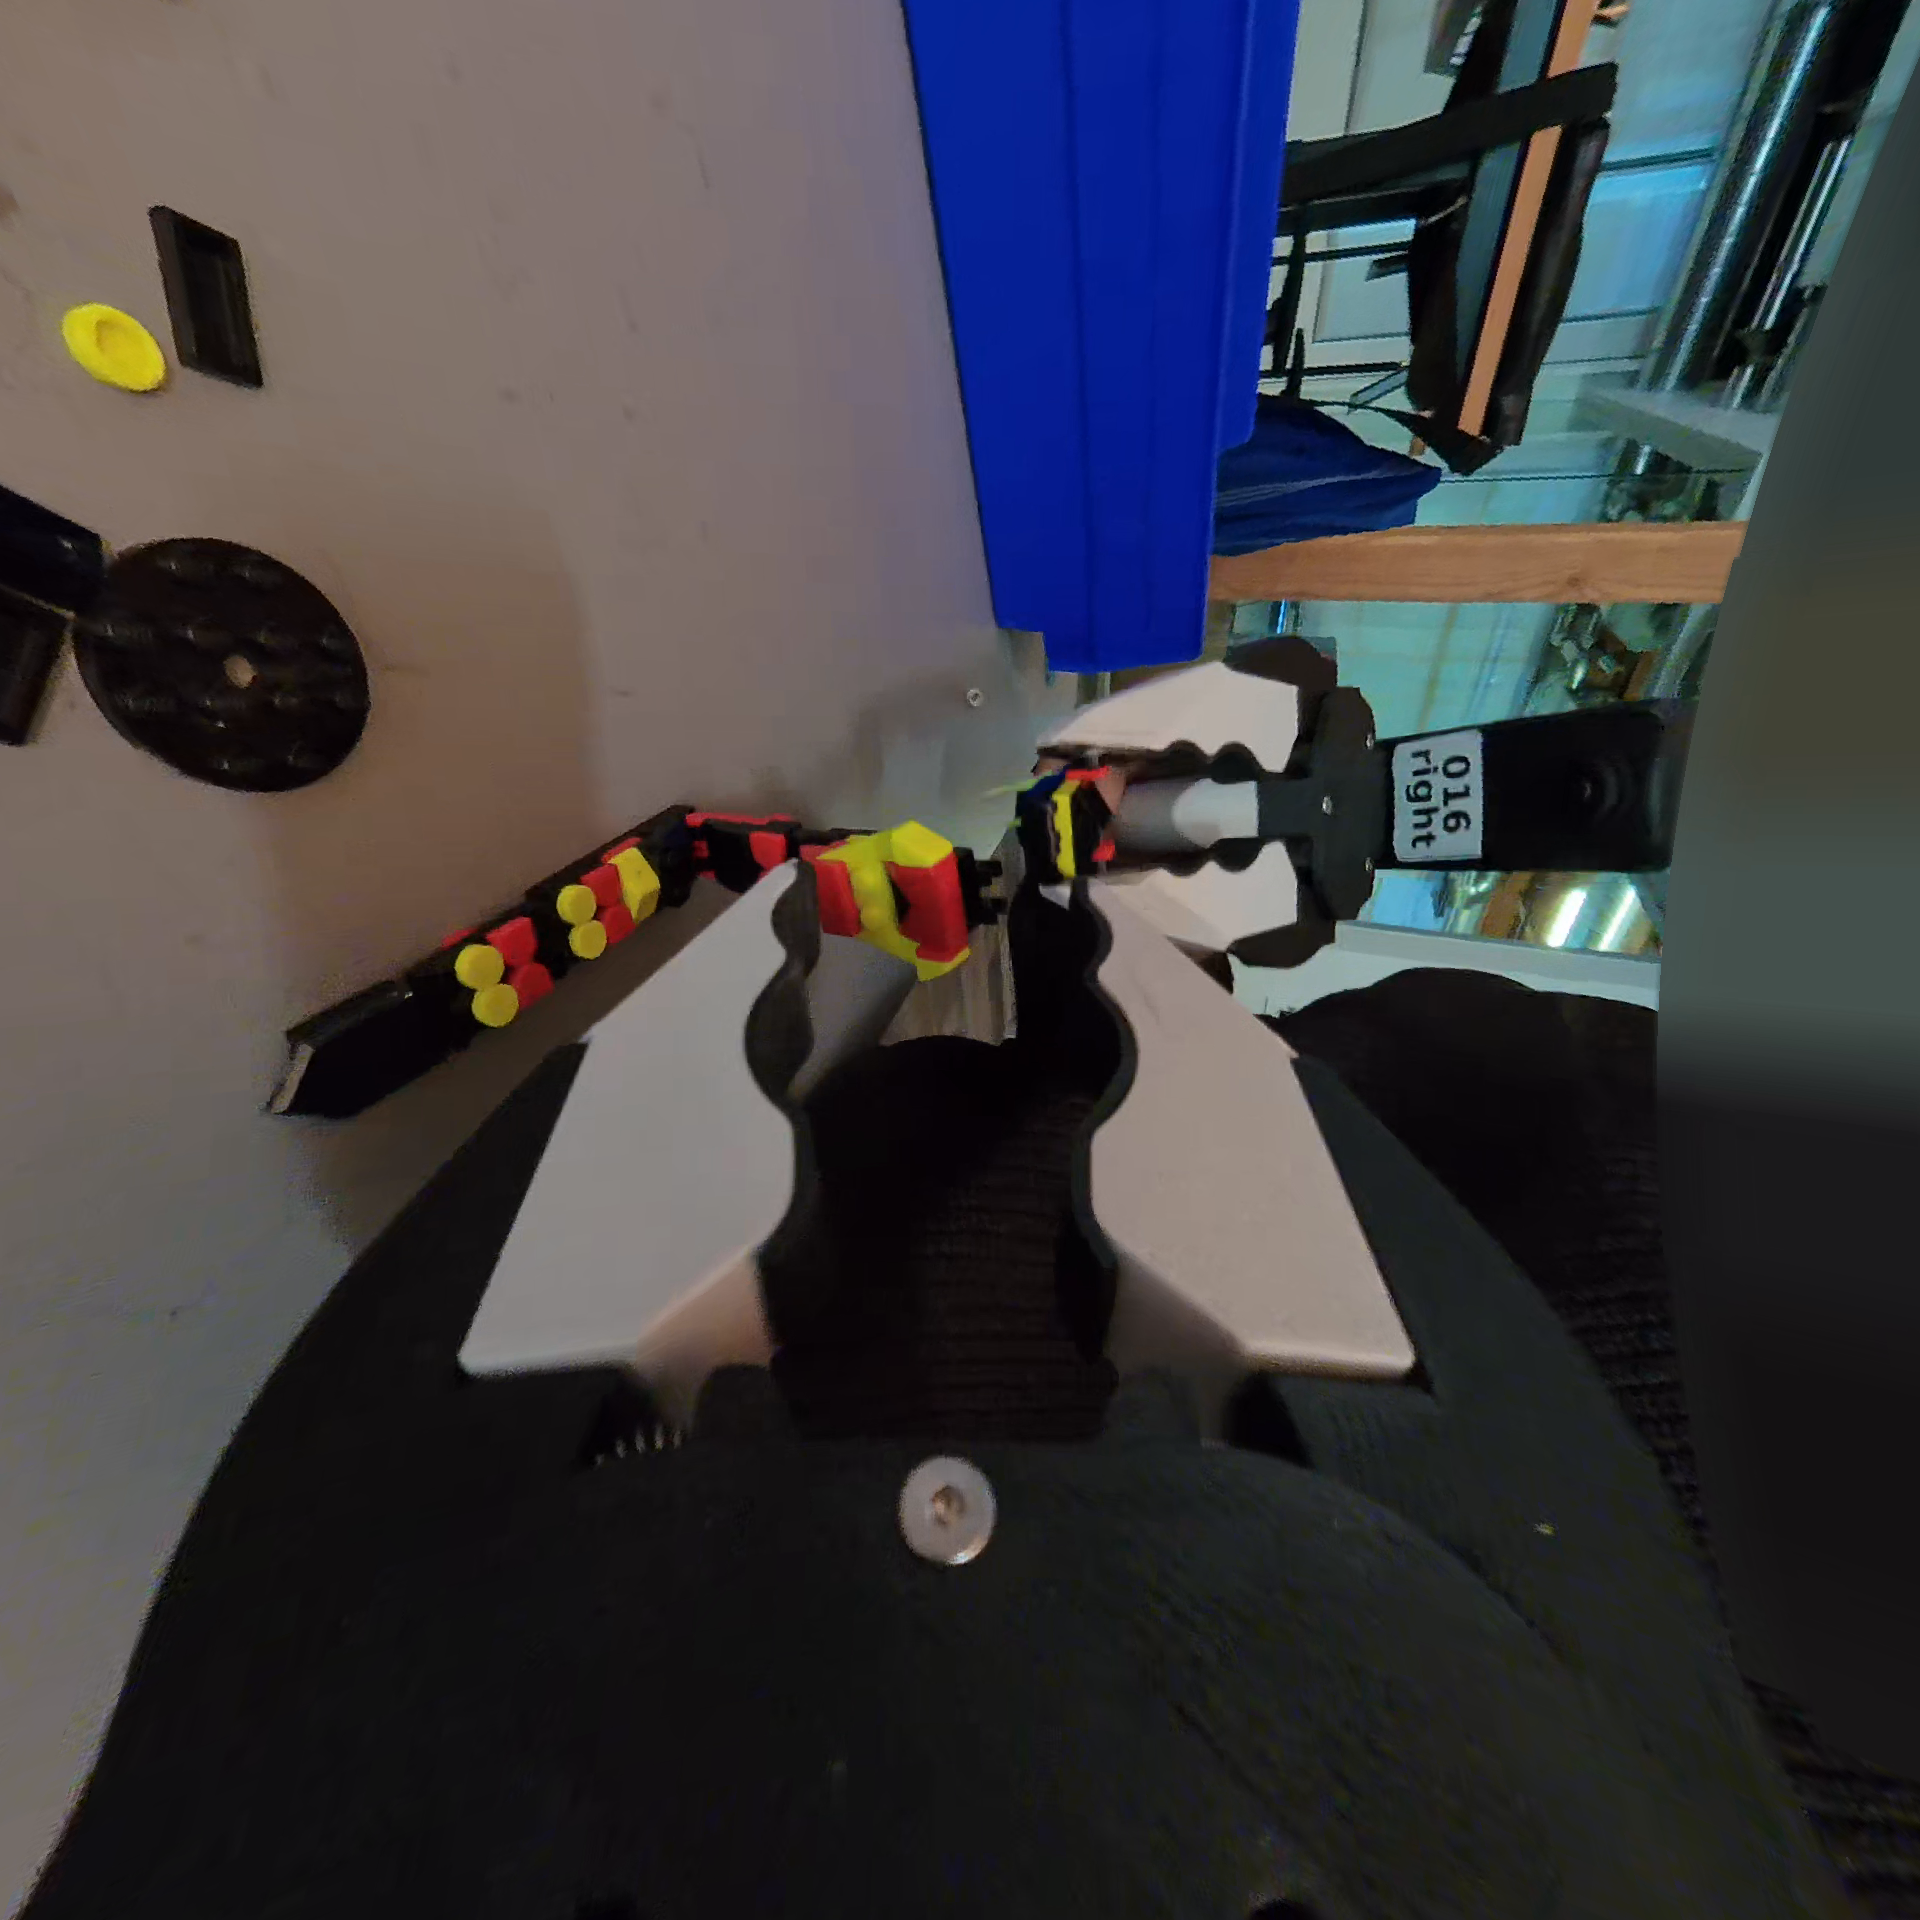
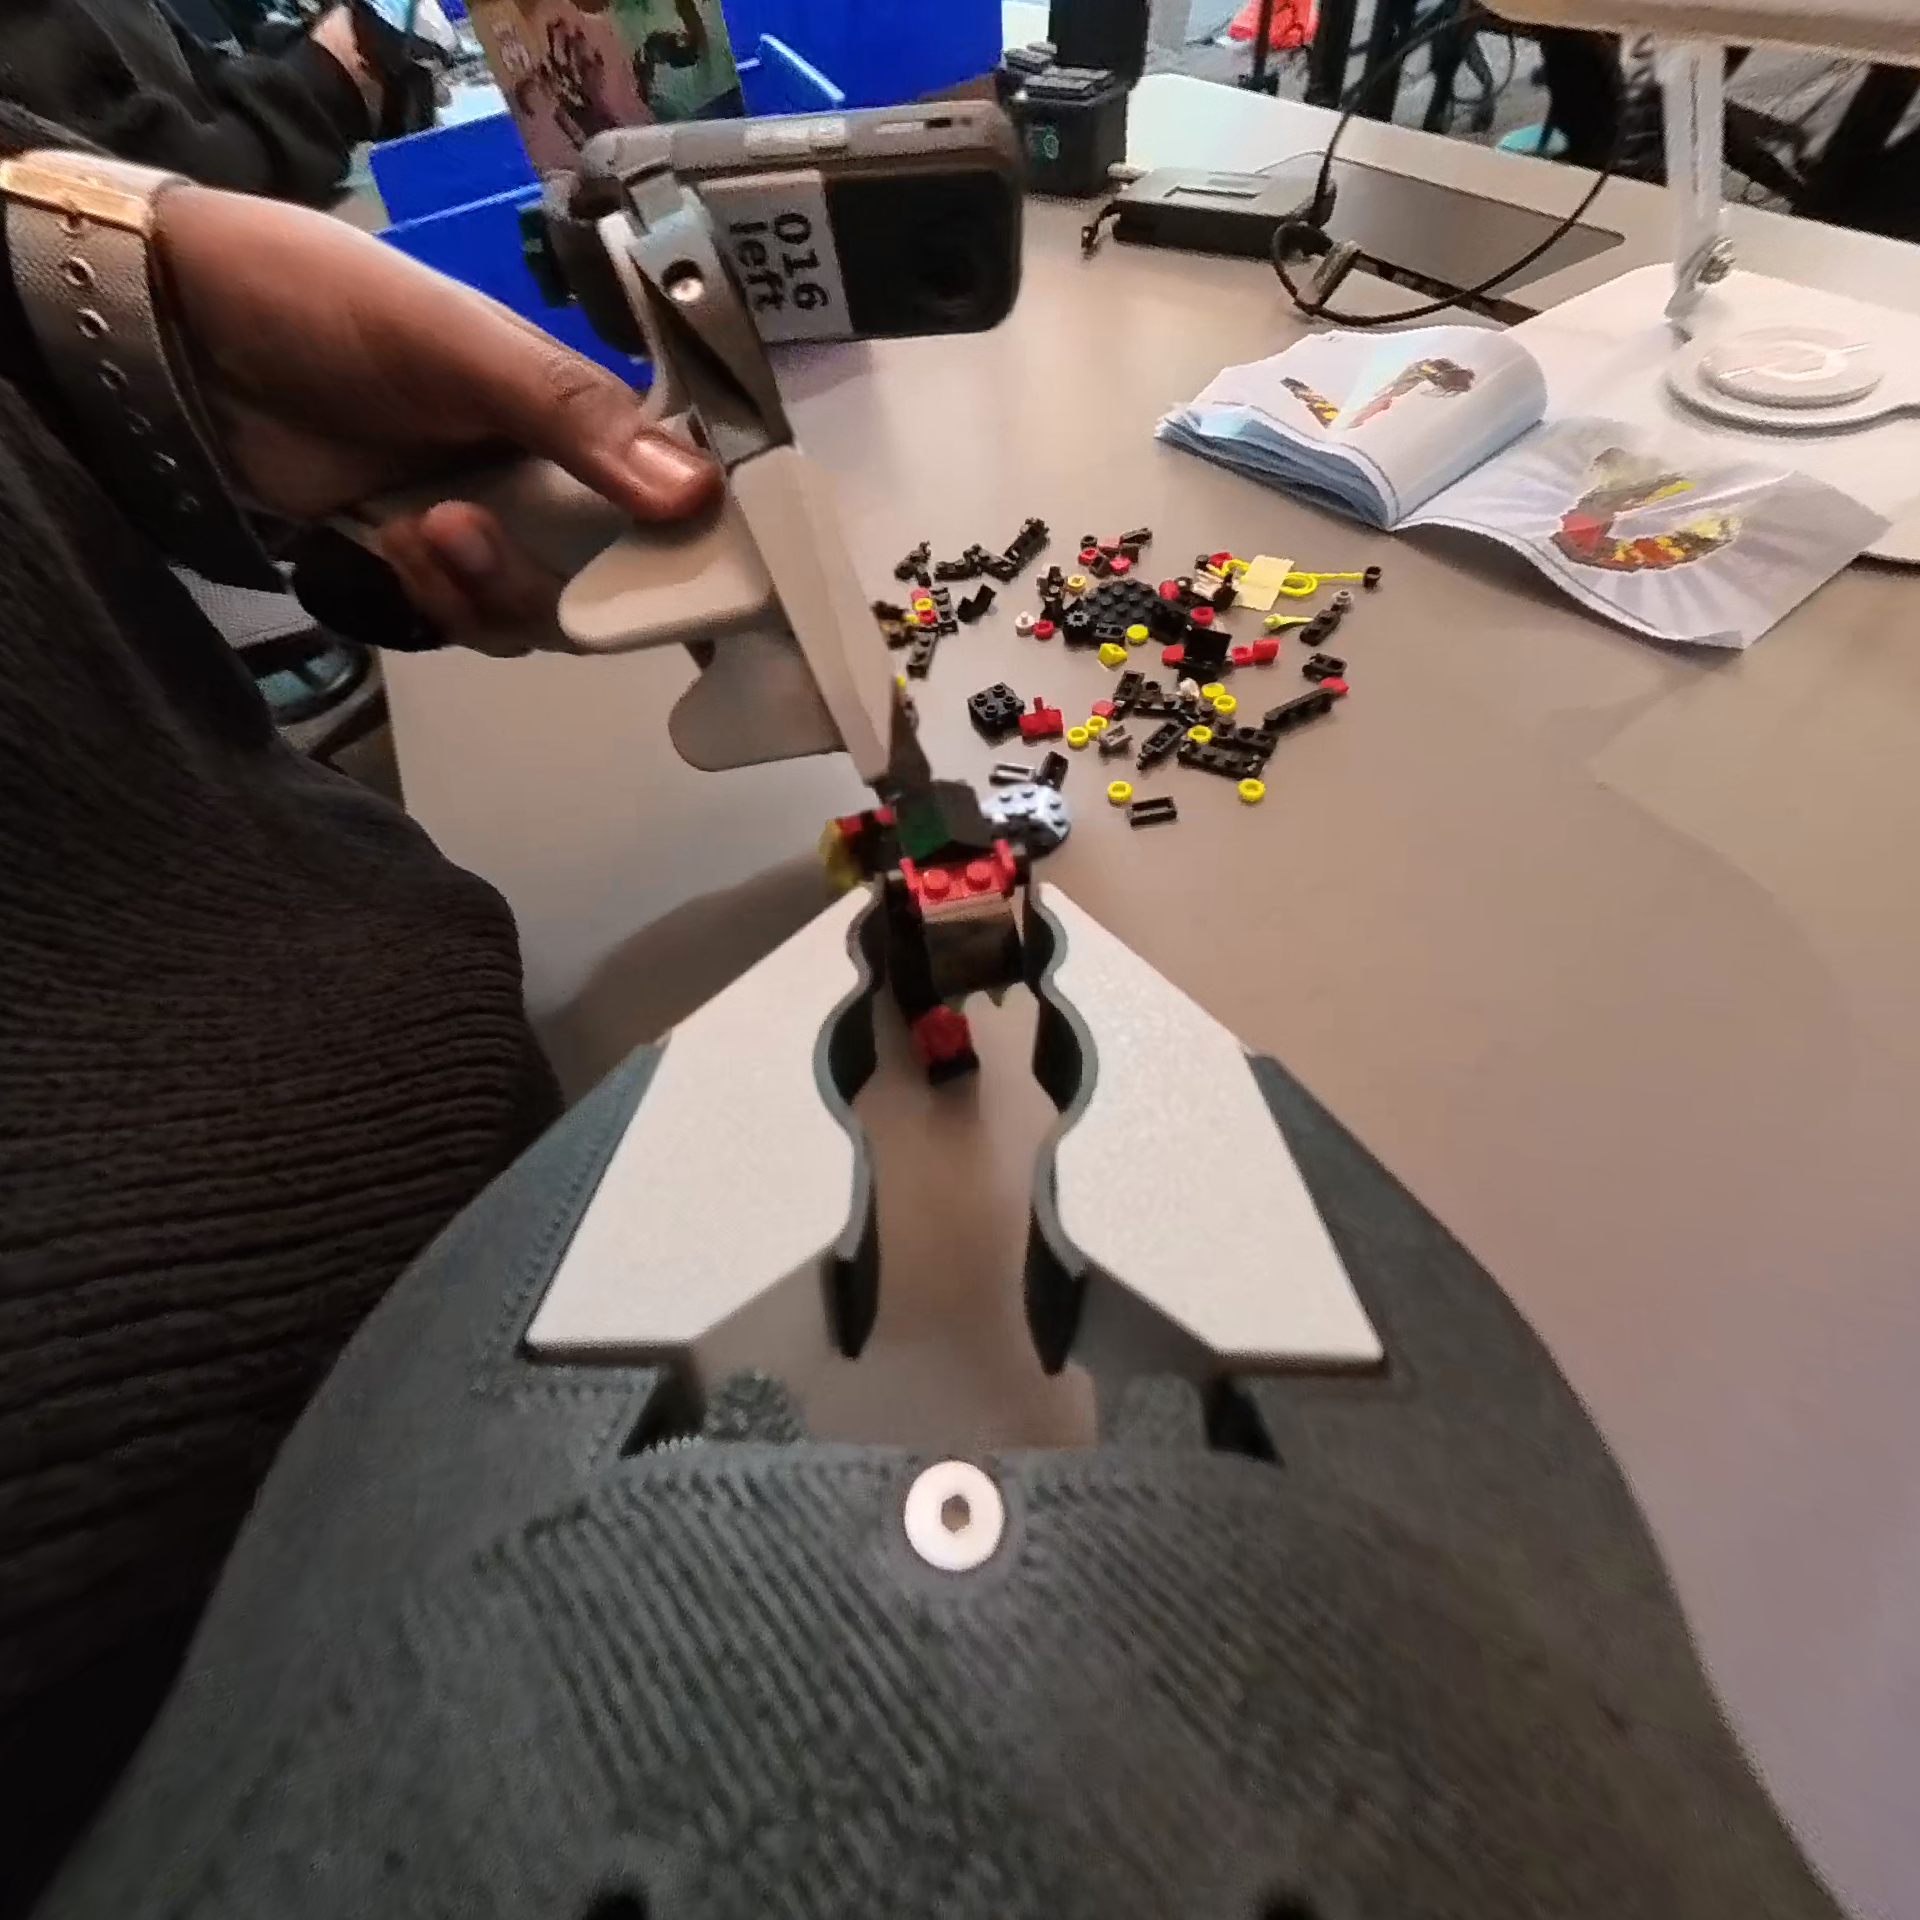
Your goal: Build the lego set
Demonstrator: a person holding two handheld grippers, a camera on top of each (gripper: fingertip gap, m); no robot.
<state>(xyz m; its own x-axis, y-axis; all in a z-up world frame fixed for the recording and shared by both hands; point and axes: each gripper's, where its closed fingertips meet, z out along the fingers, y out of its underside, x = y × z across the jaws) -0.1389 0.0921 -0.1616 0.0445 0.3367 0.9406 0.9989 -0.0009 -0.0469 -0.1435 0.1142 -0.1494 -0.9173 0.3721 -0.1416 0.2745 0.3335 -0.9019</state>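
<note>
A grey table (image 2: pixel 1351 987) carries the work, with blue bins (image 2: pixel 457 187) and blurred office clutter behind it. Taking the loose brick pile (image 2: pixel 1143 665) as landmark: an open instruction booklet (image 2: pixel 1455 447) lies beyond it to the right, and the two grippers meet just in front of it. The left gripper (image 1: pixel 914 914) pinches the thick red-and-yellow end of a long segmented black, red and yellow lego tail (image 1: pixel 623 914), whose far end reaches the table near a black round plate (image 1: pixel 223 665) and a yellow dish piece (image 1: pixel 112 346). The right gripper (image 2: pixel 945 935) clamps a small red-topped lego sub-assembly (image 2: pixel 956 914), its lower part blurred. Whether the two builds touch is hard to make out. A hand (image 2: pixel 416 416) holds the left gripper's handle.
</note>
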